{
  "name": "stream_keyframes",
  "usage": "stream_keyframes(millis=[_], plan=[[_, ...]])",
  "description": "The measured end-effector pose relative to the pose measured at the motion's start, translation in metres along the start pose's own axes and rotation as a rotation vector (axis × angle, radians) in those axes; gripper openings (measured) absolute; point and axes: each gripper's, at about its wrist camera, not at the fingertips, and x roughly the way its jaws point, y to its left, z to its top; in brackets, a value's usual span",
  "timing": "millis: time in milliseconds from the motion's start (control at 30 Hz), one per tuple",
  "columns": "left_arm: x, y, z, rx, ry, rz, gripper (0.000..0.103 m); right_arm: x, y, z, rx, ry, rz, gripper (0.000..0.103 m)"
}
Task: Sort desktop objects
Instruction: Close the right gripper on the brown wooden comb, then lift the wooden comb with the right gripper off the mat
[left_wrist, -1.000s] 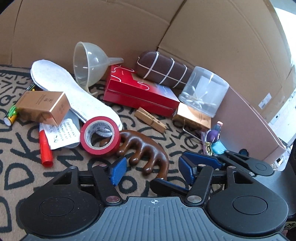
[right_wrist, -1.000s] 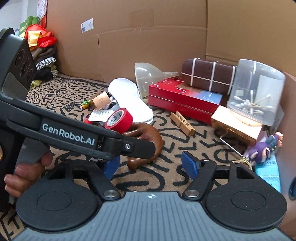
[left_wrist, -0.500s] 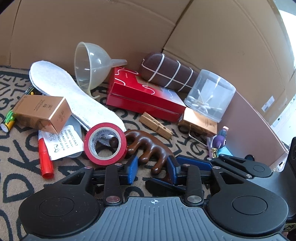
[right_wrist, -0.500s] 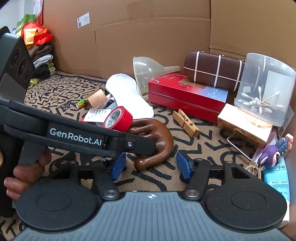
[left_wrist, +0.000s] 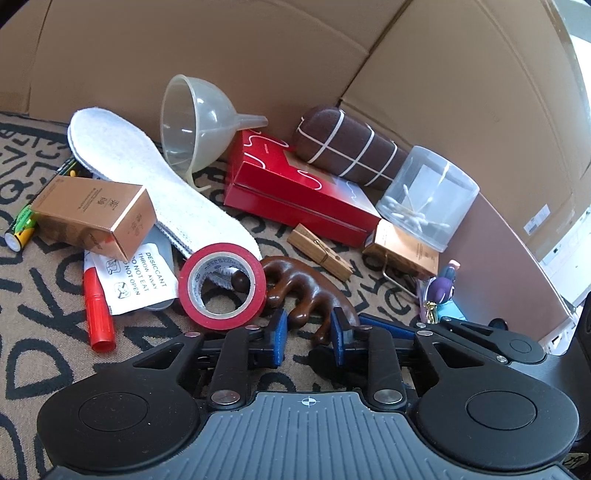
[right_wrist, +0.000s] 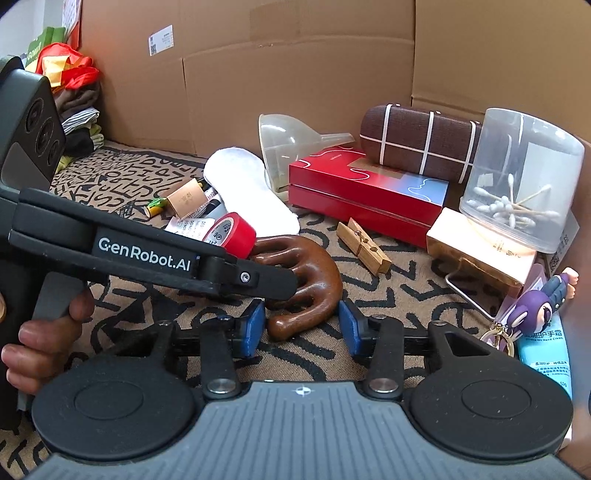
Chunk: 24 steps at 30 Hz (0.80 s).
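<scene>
Because the wooden massage comb (left_wrist: 306, 295) lies wedged against the red tape roll (left_wrist: 221, 286) on the patterned desk (left_wrist: 44, 325), both grippers flank it. Narrowed around its prongs, the left gripper (left_wrist: 306, 334) may not be touching it yet. Half-open, the right gripper (right_wrist: 302, 326) has pads either side of the comb's handle end, apart from it.
</scene>
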Motion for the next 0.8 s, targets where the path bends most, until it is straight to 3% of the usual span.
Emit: stream_keyframes(millis=[467, 800], plan=[[-0.027, -0.035, -0.039, 0.037, 0.044, -0.011, 0.022, -0.049, 0.009, -0.029, -0.047, 0.017, 0.0, 0.048], [-0.051, -0.071, -0.078, 0.11, 0.065, -0.013, 0.023, -0.1, 0.017, -0.064, -0.066, 0.014, -0.005, 0.04]])
